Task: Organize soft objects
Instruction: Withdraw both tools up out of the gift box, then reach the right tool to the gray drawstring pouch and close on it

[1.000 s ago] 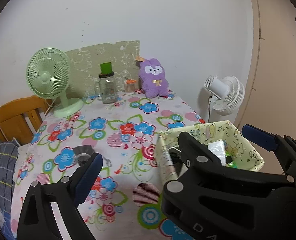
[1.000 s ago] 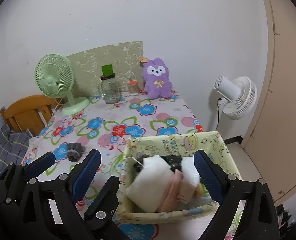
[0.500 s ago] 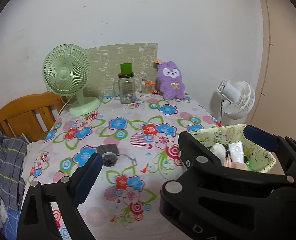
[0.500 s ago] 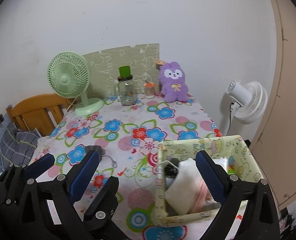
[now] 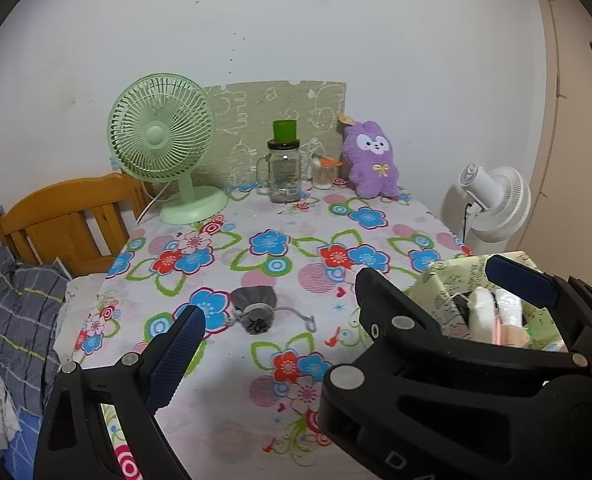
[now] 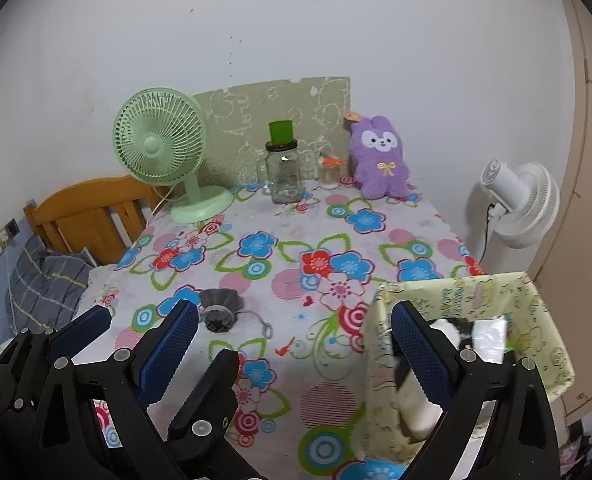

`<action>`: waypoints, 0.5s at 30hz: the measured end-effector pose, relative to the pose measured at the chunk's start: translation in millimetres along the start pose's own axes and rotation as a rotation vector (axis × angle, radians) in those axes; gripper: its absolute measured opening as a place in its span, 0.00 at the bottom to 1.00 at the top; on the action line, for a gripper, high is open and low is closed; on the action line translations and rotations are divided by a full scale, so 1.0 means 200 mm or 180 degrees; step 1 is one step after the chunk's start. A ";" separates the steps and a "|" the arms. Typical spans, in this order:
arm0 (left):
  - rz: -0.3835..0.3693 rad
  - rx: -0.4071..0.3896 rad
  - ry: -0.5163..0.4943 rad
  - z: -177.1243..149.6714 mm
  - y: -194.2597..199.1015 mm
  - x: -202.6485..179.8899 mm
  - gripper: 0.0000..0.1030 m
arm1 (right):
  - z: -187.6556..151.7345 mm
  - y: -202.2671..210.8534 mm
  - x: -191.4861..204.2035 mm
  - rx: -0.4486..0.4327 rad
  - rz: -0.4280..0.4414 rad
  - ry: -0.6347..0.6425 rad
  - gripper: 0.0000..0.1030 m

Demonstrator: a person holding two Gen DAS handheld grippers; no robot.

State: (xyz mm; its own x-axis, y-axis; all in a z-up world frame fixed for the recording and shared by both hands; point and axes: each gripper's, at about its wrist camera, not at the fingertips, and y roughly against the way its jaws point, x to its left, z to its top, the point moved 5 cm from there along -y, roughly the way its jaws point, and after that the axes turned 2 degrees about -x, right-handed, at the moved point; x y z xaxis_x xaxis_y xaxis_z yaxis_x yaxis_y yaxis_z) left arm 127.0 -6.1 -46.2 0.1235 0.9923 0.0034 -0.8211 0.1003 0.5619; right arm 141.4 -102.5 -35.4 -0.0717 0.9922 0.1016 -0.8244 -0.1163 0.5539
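- On flowered tabletop (image 5: 256,360), near front-left: grey pouch (image 5: 255,307), lying on its side, drawstring trailing right, touching nothing else.
- At right edge: yellow-green fabric bin (image 6: 536,308), holding white and pink soft items, a white one (image 5: 481,312) uppermost in left view.
- Left tongs (image 5: 340,312) spread wide, empty, raised over tabletop; one blue pad low and just left of pouch, the other over bin.
- Right tongs (image 6: 292,344) likewise spread wide, gripping nothing; left pad just beside pouch in frame, right pad in front of bin's near wall.
- Along back wall: green desk fan (image 5: 164,140) at left, glass jar (image 5: 284,172) with green cap in middle, small orange-lidded jar (image 5: 323,174) beside it, purple plush rabbit (image 5: 372,160) upright at right.
- Behind them: green patterned board (image 6: 280,120) leaning against wall.
- Beyond tabletop, right: white floor fan (image 6: 524,204); left: wooden headboard (image 5: 72,216) and plaid bedding (image 5: 16,312).
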 end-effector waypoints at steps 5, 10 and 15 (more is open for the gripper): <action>0.0017 0.0051 0.0024 -0.01 -0.05 0.05 0.94 | 0.00 -0.06 0.05 0.0047 0.0041 0.0033 0.96; 0.0013 0.0103 0.0072 -0.02 -0.11 0.11 0.94 | 0.00 -0.13 0.09 0.0045 0.0031 0.0078 0.96; 0.0022 0.0167 0.0144 -0.04 -0.17 0.18 0.94 | -0.01 -0.21 0.14 0.0107 0.0064 0.0082 0.96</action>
State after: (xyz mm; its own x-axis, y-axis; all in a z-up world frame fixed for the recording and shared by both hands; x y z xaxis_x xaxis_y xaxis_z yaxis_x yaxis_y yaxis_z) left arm 154.2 26.8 -71.3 0.0918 0.9954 -0.0292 -0.7913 0.0907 0.6047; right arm 172.9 -69.1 -57.7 -0.1028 0.9904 0.0919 -0.8034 -0.1372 0.5794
